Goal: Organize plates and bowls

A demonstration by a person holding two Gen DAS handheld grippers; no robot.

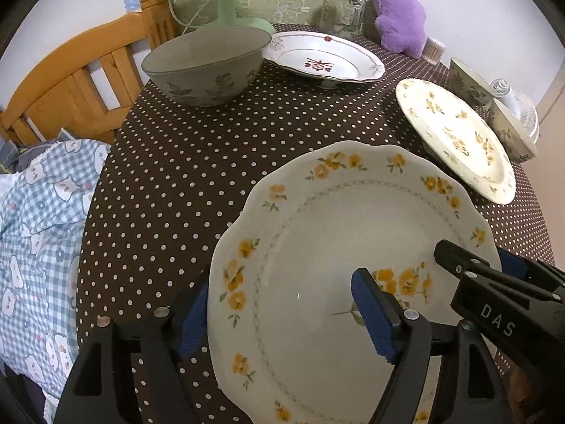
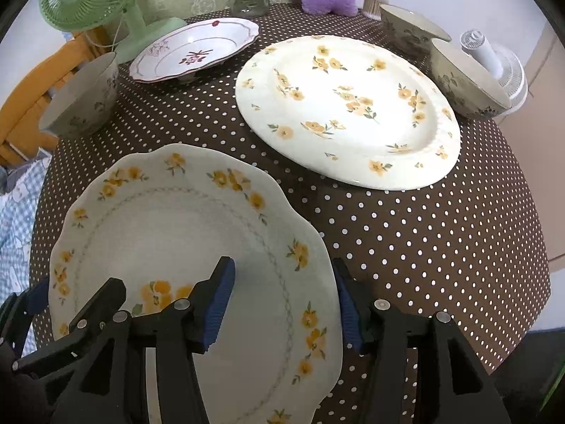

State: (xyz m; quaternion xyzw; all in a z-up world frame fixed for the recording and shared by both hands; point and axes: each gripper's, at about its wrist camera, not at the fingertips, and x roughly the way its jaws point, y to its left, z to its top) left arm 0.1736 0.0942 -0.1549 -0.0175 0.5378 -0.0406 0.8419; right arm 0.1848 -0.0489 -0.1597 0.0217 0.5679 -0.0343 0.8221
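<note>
Plates and bowls are sitting spread over a round table (image 2: pixel 423 247) covered in brown polka-dot cloth. Nearest the cameras, a scalloped plate (image 2: pixel 183 240) with yellow flowers is lying at the near edge, and both grippers are straddling its rim from opposite sides. The left gripper (image 1: pixel 282 312) is standing wide open, one blue pad outside the plate's left rim and the other over its inside, neither pressing on it. The right gripper (image 2: pixel 286 307) is likewise gaping across the plate's right rim, one pad above the plate, the other outside the edge; whether that one is touching the rim I cannot tell. Farther right, a larger round flowered plate (image 2: pixel 349 109) is resting flat, well apart from the near one. A red-patterned dish (image 2: pixel 196 47) is sitting at the far side, beside a green fan (image 2: pixel 102 3). One grey bowl (image 2: pixel 83 100) is standing at the far left, and two more bowls (image 2: pixel 462 77) are standing at the far right.
</note>
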